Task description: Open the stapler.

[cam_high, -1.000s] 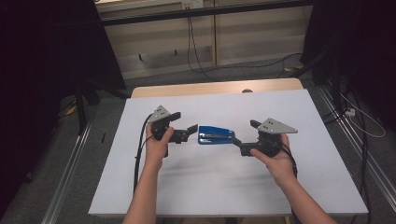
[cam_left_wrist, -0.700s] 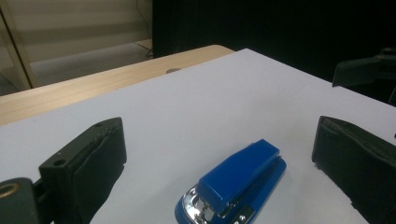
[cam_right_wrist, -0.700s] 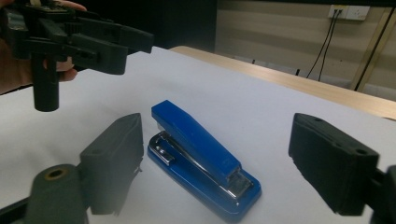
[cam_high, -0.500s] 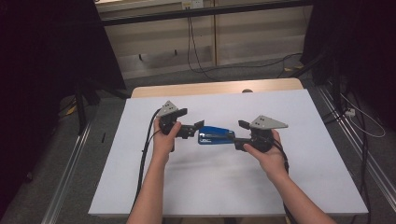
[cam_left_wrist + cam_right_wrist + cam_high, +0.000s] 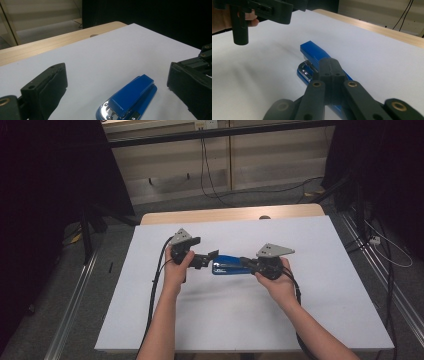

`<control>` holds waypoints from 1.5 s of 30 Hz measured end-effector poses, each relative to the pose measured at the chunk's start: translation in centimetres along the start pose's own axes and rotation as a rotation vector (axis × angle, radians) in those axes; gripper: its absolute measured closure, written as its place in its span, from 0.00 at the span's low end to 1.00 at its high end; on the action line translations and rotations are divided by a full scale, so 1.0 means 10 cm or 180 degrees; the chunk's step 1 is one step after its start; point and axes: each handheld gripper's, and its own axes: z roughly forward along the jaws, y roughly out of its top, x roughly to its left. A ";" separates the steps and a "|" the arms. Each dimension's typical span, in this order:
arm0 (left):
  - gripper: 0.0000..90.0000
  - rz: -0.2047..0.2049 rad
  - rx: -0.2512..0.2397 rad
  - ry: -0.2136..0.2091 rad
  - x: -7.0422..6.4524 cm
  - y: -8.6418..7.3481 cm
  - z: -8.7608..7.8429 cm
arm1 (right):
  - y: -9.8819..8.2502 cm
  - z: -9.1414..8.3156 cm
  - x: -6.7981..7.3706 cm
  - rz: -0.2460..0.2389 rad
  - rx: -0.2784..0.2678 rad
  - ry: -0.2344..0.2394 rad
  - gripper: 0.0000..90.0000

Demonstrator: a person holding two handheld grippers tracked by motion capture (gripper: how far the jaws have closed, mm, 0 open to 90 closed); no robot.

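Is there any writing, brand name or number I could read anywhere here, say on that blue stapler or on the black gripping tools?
No text can be read in these pictures.
Blue stapler with the chrome front: plain blue top, no legible brand or number; any mark on the chrome is too blurred to tell.
Left gripper and right gripper: bare black jaws and blank grey three-cornered plates.
White table cover: blank.

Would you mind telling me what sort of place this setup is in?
Probably a lab recording station: a white-topped table ringed by black curtains, loose cables on the floor, and one blue stapler between hand-held tongs.
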 end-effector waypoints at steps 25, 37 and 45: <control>0.04 -0.0105 0.0211 0.0004 0.07 -0.16 -0.04 | -0.07 0.50 0.15 -0.0233 0.0482 0.0154 1.00; 0.05 -0.0068 0.0243 0.0034 0.06 -0.19 -0.05 | -0.01 0.59 0.20 -0.0406 0.0508 0.0122 1.00; 0.04 -0.0128 0.0236 0.0042 0.10 -0.21 -0.06 | -0.06 0.68 0.21 -0.0540 0.0640 0.0099 1.00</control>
